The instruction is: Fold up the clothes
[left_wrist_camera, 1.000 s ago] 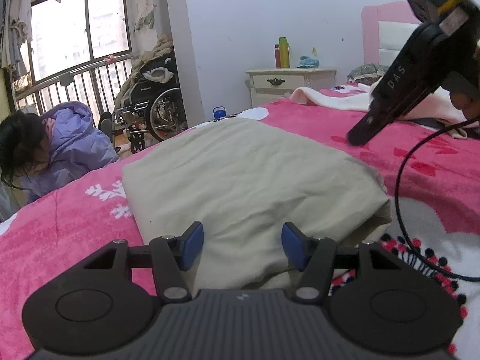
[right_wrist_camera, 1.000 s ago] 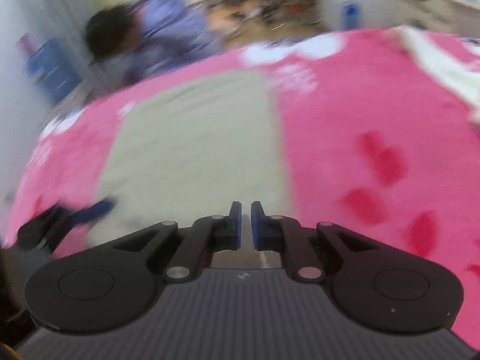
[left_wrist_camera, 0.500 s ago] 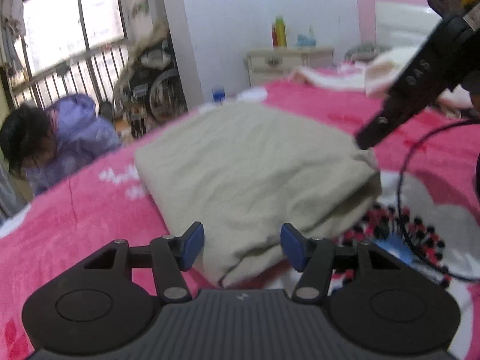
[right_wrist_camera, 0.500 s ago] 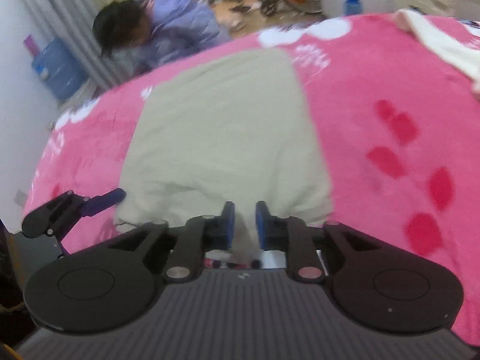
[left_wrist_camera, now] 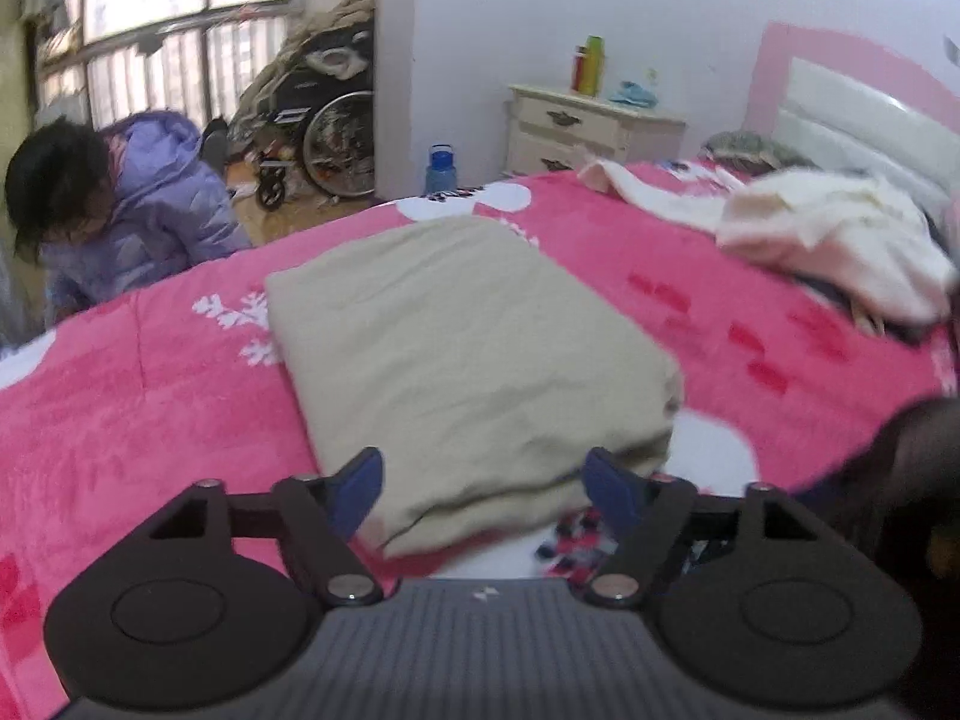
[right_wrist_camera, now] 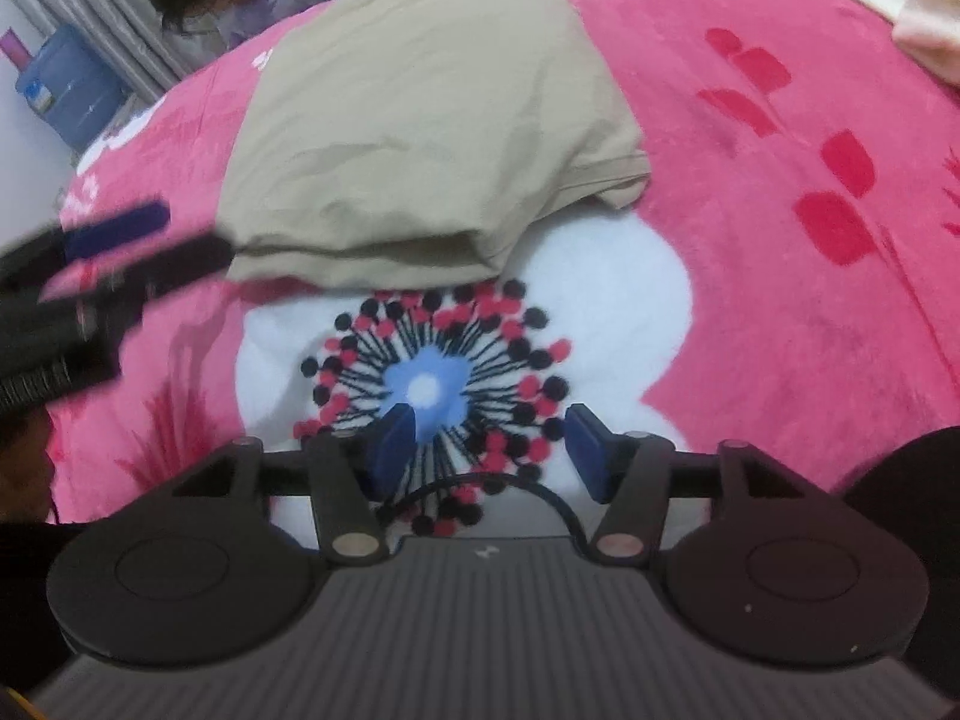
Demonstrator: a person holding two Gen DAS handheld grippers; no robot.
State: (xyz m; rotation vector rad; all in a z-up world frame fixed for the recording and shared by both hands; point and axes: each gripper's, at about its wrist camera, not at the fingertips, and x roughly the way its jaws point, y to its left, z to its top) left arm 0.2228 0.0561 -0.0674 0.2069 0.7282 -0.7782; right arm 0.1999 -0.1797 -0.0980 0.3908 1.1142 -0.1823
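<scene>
On the pink floral fleece blanket [right_wrist_camera: 750, 252], the folded beige cotton garment [left_wrist_camera: 468, 348] lies ahead of your left gripper [left_wrist_camera: 483, 483] and right gripper [right_wrist_camera: 489, 444]; both gape wide, empty. Motion blur obscures the left gripper's fingers in the right view; no writing is legible.

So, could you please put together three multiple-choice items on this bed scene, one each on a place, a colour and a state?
1. Where does the folded garment lie?
A. on the pink blanket
B. on the nightstand
C. on the floor

2. What colour is the folded garment?
A. navy
B. beige
C. green

3. How does the right gripper stand?
A. shut on the garment
B. shut on nothing
C. open, holding nothing

Answers:
1 A, since pink blanket shows on all sides of the garment.
2 B, as it looks beige in both wrist views.
3 C, because its blue pads stand wide apart over the flower print, short of the garment's near edge.
</scene>
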